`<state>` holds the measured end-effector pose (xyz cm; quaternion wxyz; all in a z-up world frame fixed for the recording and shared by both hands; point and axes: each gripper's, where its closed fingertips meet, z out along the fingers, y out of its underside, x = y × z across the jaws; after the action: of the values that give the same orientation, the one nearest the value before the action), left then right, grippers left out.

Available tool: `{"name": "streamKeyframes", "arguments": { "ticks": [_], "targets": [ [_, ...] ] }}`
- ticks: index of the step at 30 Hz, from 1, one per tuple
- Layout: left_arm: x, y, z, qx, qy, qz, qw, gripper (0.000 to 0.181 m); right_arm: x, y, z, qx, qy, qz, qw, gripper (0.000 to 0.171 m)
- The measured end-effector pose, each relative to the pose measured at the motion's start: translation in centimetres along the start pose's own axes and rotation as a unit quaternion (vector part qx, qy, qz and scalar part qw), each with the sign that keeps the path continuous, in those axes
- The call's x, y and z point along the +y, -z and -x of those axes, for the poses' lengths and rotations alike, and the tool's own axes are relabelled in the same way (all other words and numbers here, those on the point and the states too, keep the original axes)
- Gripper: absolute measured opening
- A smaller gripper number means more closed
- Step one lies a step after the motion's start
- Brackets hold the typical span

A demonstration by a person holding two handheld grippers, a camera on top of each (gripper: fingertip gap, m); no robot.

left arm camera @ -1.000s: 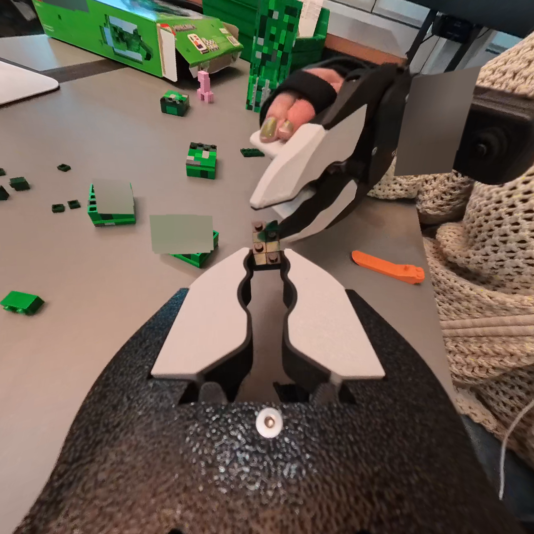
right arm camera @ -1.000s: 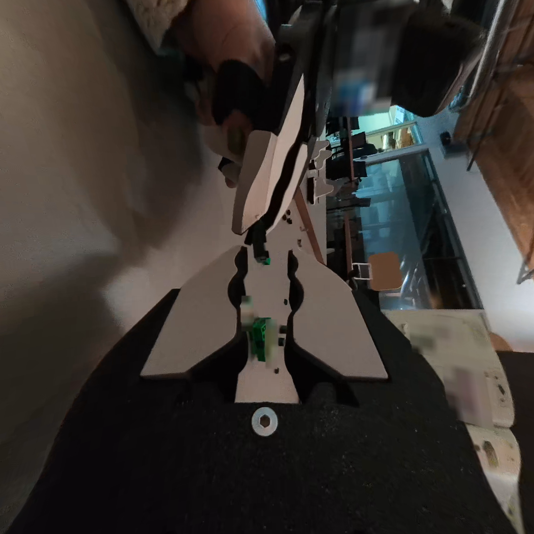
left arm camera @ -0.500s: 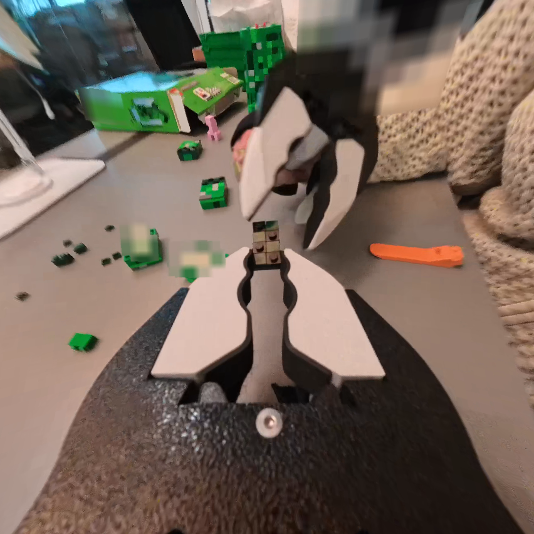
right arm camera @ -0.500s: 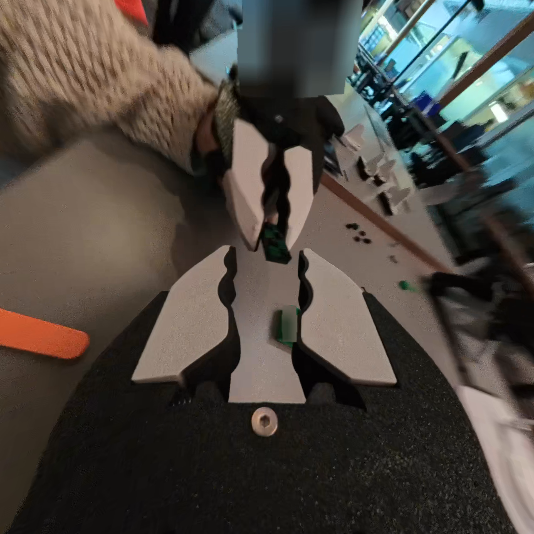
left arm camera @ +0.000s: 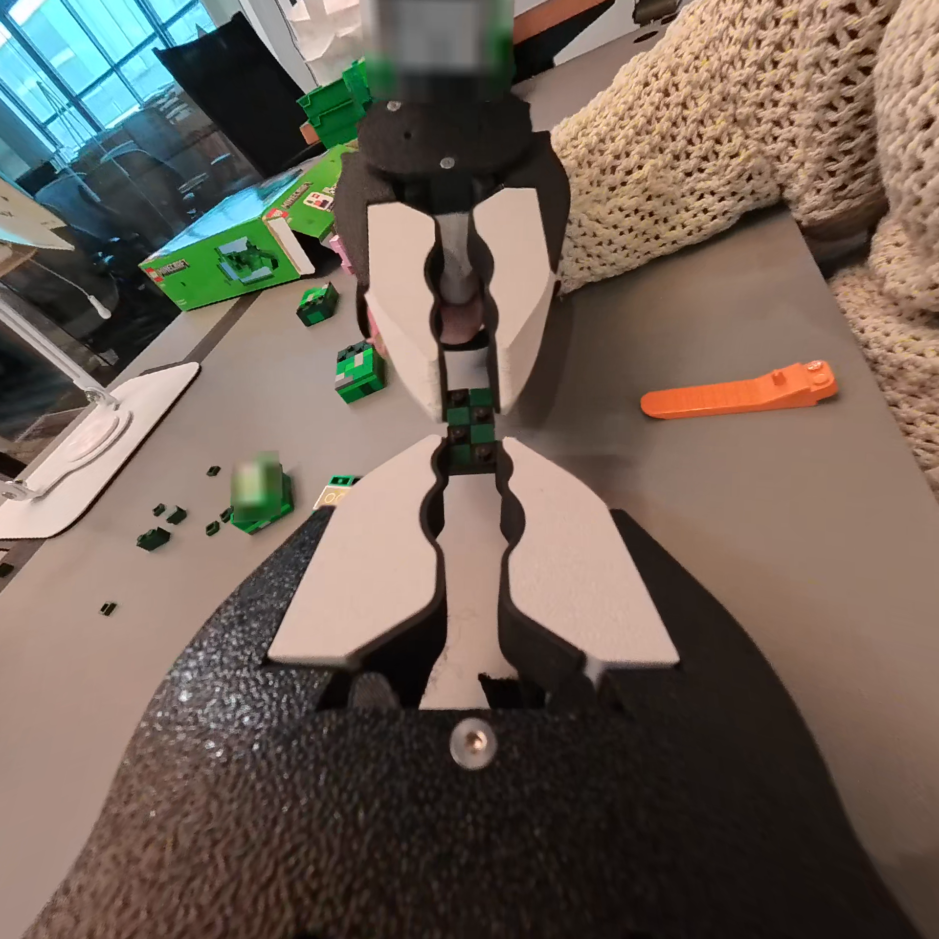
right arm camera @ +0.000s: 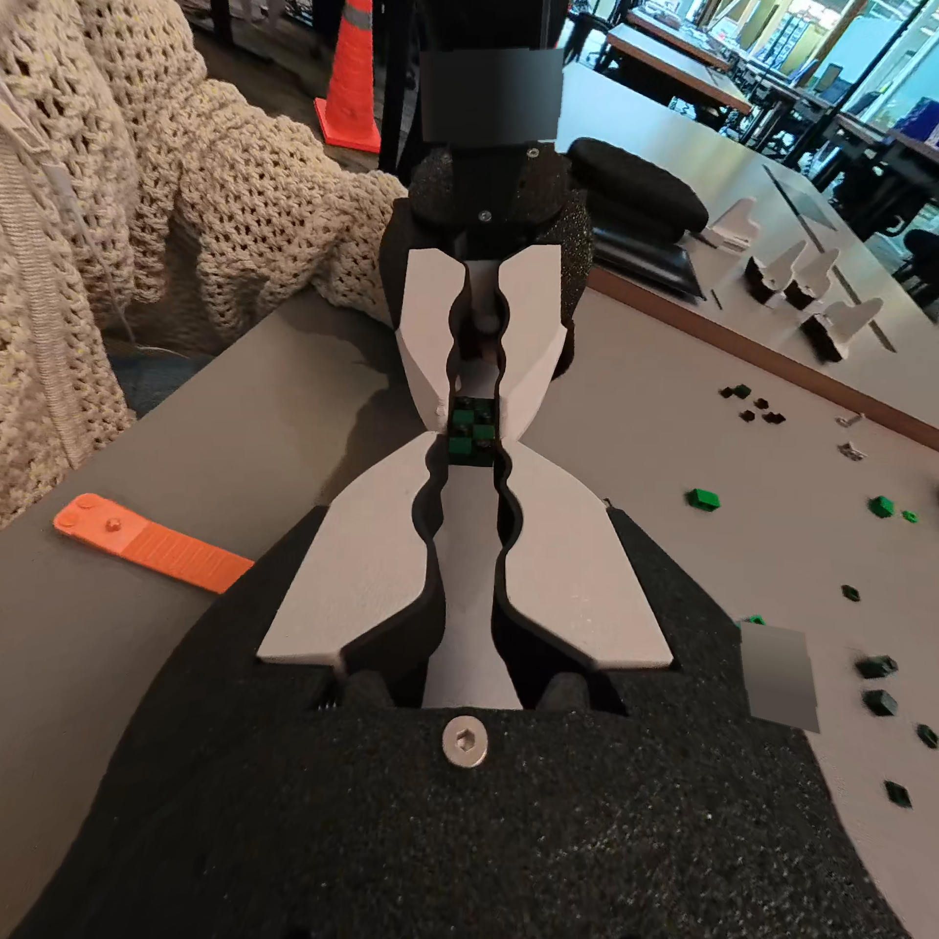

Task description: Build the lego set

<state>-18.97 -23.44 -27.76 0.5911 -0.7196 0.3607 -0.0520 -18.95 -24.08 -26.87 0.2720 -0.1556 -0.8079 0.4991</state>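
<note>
Your left tool and your right tool meet tip to tip above the grey tabletop, and both are pinching the same small green-and-black brick block. Your left tool's fingertips clamp its near end; the right tool grips the far end from the opposite side. In the right wrist view the block sits squarely between the two pairs of white fingers, with the left tool facing you. Whether the block is one piece or two halves pressed together is hard to tell at this size. To the right of your left tool lies an orange brick separator, flat on the tabletop. Off to its left, small green builds and loose dark pieces are scattered, with a green box farther back.
</note>
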Motion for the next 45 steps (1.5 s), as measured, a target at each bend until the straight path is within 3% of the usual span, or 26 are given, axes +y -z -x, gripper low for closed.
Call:
{"name": "streamKeyframes", "arguments": {
  "ticks": [14, 21, 31, 34, 38, 43, 45],
  "targets": [
    [0.4, 0.2, -0.3, 0.000, -0.028, 0.005, 1.000, 0.016, 0.3, -0.3, 0.1, 0.054, 0.045, 0.015, 0.997, 0.016],
    [0.2, 0.2, 0.3, 0.001, 0.038, -0.017, 0.999, 0.019, 0.5, 0.5, -0.4, 0.042, 0.021, 0.003, 0.999, 0.016],
    [-0.6, 0.4, 0.5, -0.005, 0.048, -0.050, 0.998, 0.016, 0.2, 1.5, -0.4, 0.044, 0.005, -0.009, 0.999, 0.016],
    [-1.0, 1.0, 1.2, -0.006, 0.084, -0.075, 0.994, 0.015, 0.7, 4.0, -1.0, 0.087, 0.006, 0.002, 0.996, 0.016],
    [-1.6, 2.1, 2.6, -0.035, 0.112, -0.115, 0.986, 0.015, 3.5, 10.3, -3.0, 0.200, -0.026, 0.034, 0.979, 0.016],
    [-1.4, 2.6, 3.6, -0.049, 0.150, -0.125, 0.979, 0.015, 9.3, 18.9, -6.4, 0.369, -0.102, 0.118, 0.916, 0.016],
    [-1.4, 2.8, 4.0, -0.055, 0.165, -0.132, 0.976, 0.015, 11.1, 20.6, -6.9, 0.393, -0.155, 0.148, 0.894, 0.016]
  ]
}}
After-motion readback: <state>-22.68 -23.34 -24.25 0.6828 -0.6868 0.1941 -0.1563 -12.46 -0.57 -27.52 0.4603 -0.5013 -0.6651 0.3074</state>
